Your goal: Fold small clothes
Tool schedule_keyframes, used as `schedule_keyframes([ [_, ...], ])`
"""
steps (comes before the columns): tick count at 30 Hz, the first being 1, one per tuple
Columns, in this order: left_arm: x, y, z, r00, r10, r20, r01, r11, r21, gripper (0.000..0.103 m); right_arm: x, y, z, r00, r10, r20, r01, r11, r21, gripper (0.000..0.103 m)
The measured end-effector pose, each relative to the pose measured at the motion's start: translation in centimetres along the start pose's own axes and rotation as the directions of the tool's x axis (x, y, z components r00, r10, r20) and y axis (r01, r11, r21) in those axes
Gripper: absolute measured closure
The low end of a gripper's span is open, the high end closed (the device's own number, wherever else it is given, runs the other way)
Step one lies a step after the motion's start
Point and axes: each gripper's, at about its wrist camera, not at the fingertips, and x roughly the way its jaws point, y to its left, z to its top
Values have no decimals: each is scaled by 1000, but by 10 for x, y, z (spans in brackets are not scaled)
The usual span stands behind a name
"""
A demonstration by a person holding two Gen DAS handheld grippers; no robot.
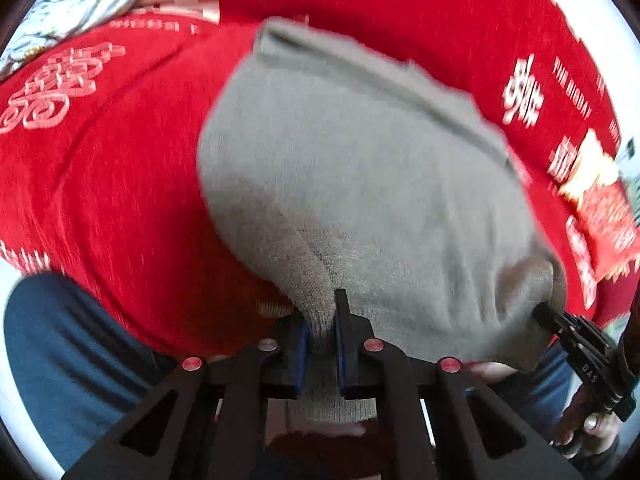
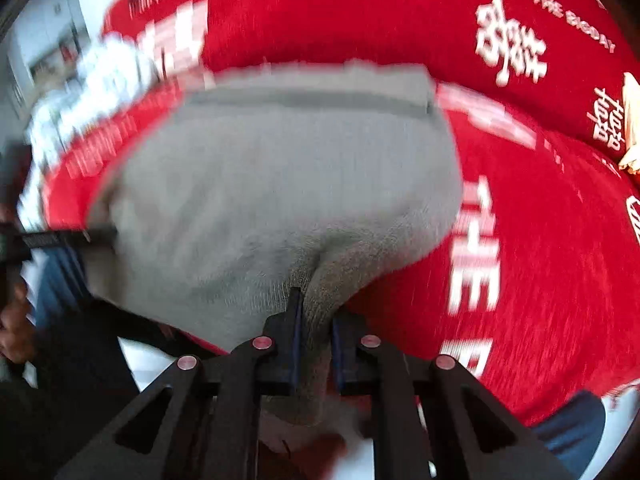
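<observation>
The left gripper [image 1: 322,336] is clamped on one near corner of the grey knitted garment [image 1: 360,184], and the right gripper [image 2: 316,336] pinches the other. The garment hangs stretched between them over the red printed cloth [image 1: 120,200], its far hem lying on it.

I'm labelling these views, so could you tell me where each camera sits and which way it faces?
Left wrist: on the left gripper, looking down along its fingers at the grey garment; the right gripper shows at right.
Right wrist: on the right gripper, facing down at the same garment; a hand shows at left.
Shared: garment and red cloth.
</observation>
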Motion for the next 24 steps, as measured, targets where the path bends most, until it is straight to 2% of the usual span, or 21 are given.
schedule_keyframes([
  [3, -16, -9, 35, 996, -24, 88, 23, 1000, 6, 91, -20, -11, 35, 991, 37, 129, -44, 998, 53, 90],
  [6, -12, -19, 73, 987, -1, 161, -4, 1000, 31, 91, -12, -13, 68, 983, 15, 182, -29, 997, 74, 90],
  [9, 19, -15, 98, 991, 33, 129, -34, 999, 7, 91, 23, -15, 85, 988, 7, 155, -28, 991, 132, 90],
  [11, 41, -7, 103, 997, 35, 73, -33, 999, -24, 91, 45, -25, 92, 993, -1, 115, -17, 989, 149, 90],
  [13, 45, -2, 97, 998, 29, 60, -28, 999, -23, 91, 63, -28, 88, 997, -10, 77, -2, 988, 154, 89],
  [15, 42, 3, 92, 998, -1, 56, 2, 1000, -24, 74, 71, -37, 84, 998, -2, 59, -8, 987, 161, 83],
  [16, 40, 6, 89, 999, -17, 45, 19, 999, -33, 45, 72, -42, 82, 998, 8, 55, -17, 985, 170, 81],
  [17, 36, 9, 85, 998, -48, 47, 50, 998, -45, 18, 72, -46, 78, 998, 28, 49, -37, 981, 188, 68],
  [18, 30, 13, 82, 996, -63, 63, 67, 996, -60, 8, 69, -49, 74, 998, 44, 52, -54, 977, 205, 52],
  [19, 22, 17, 78, 995, -50, 86, 57, 995, -80, 3, 62, -51, 69, 996, 48, 74, -64, 974, 219, 44],
  [20, 15, 20, 72, 993, -33, 109, 43, 995, -94, 3, 58, -54, 65, 994, 47, 96, -68, 972, 225, 36],
  [22, 11, 21, 66, 993, -60, 105, 70, 993, -91, 3, 49, -54, 55, 991, 67, 120, -92, 970, 224, 36],
  [24, 15, 17, 63, 993, -86, 81, 93, 991, -99, 3, 49, -52, 49, 991, 79, 110, -103, 968, 228, 36],
])
